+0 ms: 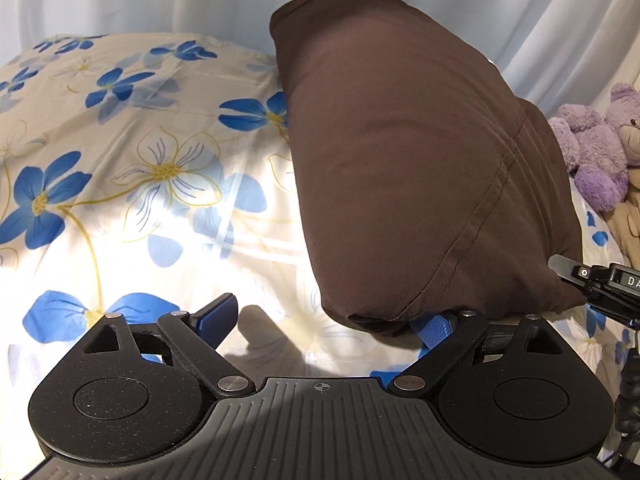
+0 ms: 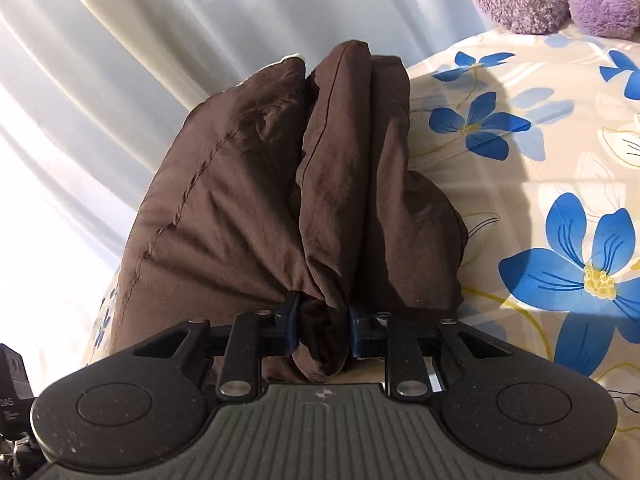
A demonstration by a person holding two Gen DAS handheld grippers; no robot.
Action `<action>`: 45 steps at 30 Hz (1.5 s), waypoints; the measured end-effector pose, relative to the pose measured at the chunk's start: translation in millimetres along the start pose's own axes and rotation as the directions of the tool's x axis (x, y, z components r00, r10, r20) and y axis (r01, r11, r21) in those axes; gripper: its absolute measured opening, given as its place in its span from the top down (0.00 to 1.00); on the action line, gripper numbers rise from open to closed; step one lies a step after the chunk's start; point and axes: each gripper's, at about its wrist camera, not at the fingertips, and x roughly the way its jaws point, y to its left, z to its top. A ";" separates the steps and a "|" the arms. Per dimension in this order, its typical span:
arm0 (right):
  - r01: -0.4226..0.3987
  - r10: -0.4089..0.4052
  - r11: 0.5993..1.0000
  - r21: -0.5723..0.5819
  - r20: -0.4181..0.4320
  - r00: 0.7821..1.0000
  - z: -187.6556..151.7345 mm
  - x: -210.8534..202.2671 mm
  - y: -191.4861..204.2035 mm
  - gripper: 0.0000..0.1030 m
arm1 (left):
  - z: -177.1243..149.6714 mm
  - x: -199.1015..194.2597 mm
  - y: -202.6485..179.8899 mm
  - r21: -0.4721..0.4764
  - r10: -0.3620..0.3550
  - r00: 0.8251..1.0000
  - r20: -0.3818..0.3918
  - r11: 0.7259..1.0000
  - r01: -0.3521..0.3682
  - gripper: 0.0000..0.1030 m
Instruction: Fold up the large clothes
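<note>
From the left wrist, your left gripper (image 1: 326, 322) stood open at the near edge of one folded brown garment (image 1: 408, 152) on the floral bed sheet (image 1: 132, 168); two plush toys (image 1: 600, 148) sat beyond. From the right wrist, your right gripper (image 2: 322, 324) pinched the garment's bunched edge; you would have done well to clamp every layer.

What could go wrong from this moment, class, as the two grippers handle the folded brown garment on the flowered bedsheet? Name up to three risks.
1. The right gripper pinches only a small bunch of the brown garment, so pulling may drag the stacked folds apart.
2. The left gripper is open, with one of its fingers tucked at the bundle's edge; closing could catch the flowered bedsheet too.
3. The purple teddy bear sits close by and could get knocked.
</note>
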 end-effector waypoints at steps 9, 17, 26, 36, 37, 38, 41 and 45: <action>0.184 -0.180 0.978 -0.097 0.048 0.982 -9.6 -20.9 40.6 0.57 | -1.4 -17.4 2.5 -0.008 0.000 1.000 -0.007 1.000 0.000 0.06; 0.395 -0.399 0.899 -0.187 0.017 0.917 -32.5 -62.7 75.6 0.21 | -16.9 -54.5 -18.4 0.070 0.129 0.992 0.011 0.989 -0.129 0.00; 0.436 -0.465 0.841 -0.320 -0.019 0.885 -52.7 -62.0 133.1 0.01 | -5.1 -63.7 -59.7 0.217 0.264 0.964 0.015 0.941 -0.261 0.00; 0.450 -0.475 0.829 -0.332 0.005 0.880 -41.3 -62.7 165.3 0.01 | -0.9 -83.8 -68.1 0.189 0.218 0.972 0.088 0.954 -0.232 0.00; 0.451 -0.477 0.829 -0.330 0.004 0.879 -40.6 -61.9 164.2 0.01 | -0.6 -84.4 -67.6 0.183 0.221 0.971 0.088 0.955 -0.234 0.00; 0.452 -0.477 0.829 -0.329 0.005 0.879 -41.1 -62.2 164.5 0.01 | -0.5 -85.0 -67.0 0.176 0.222 0.971 0.088 0.956 -0.234 0.00; 0.455 -0.480 0.829 -0.324 0.004 0.877 -40.5 -62.5 164.2 0.01 | 0.3 -85.8 -66.2 0.159 0.215 0.973 0.087 0.961 -0.227 0.00; 0.460 -0.483 0.827 -0.322 0.010 0.875 -40.1 -62.9 163.8 0.01 | 0.0 -86.2 -69.9 0.166 0.221 0.971 0.095 0.958 -0.235 0.00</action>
